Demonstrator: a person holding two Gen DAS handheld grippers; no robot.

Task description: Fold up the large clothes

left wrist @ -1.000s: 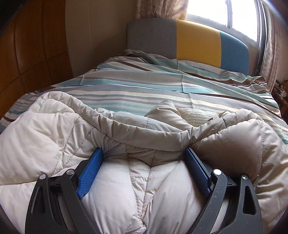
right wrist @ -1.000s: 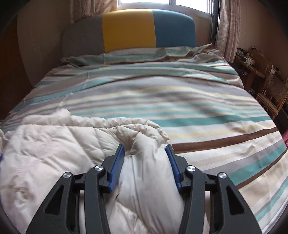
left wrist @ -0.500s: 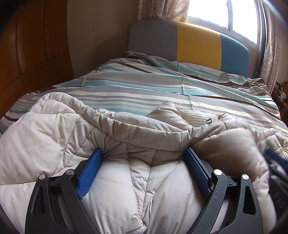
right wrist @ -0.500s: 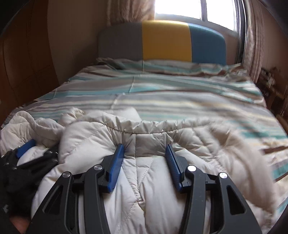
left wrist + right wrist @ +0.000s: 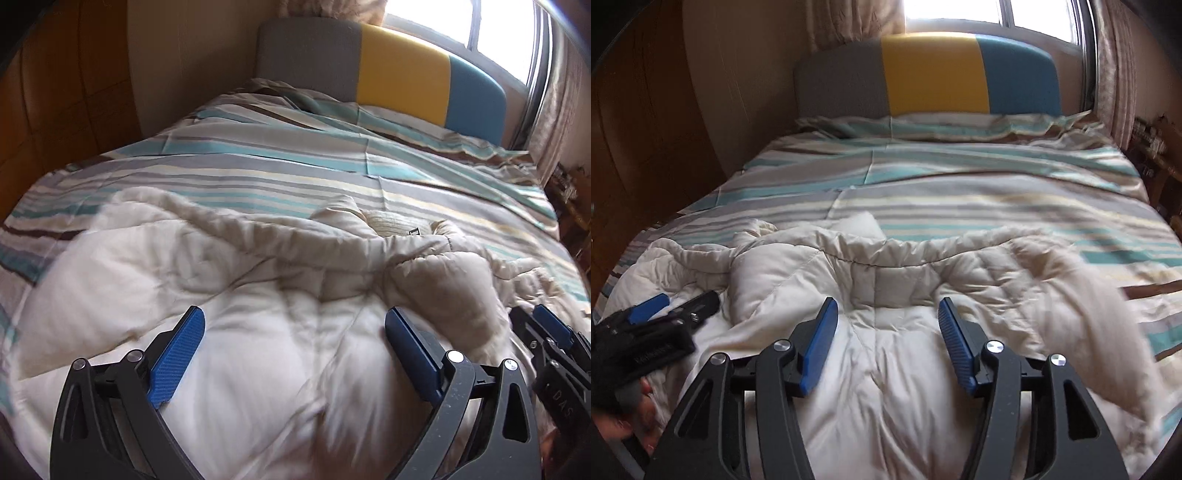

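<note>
Left gripper [image 5: 293,325]: blue fingers [image 5: 177,354] spread wide, nothing pinched between them; they sit low over the jacket, contact not clear.

Cream quilted jacket [image 5: 258,314] lies bunched on the near half of the bed [image 5: 295,173], on top of the striped cover. Long axis runs left to right across the bed, crosswise to the headboard [image 5: 402,77]. The far edge is a rumpled rolled seam facing the headboard. A knitted cream patch with a small tag [image 5: 395,223] shows at that far edge, right of centre.

Right gripper [image 5: 886,323]: fingers [image 5: 818,347] open wide, straddling a quilted panel without closing on it. From the right wrist view the jacket [image 5: 886,295] spans the same way, with its right end [image 5: 1089,314] blurred. The left gripper [image 5: 665,314] appears at the left edge of that view, resting on the jacket.
</note>
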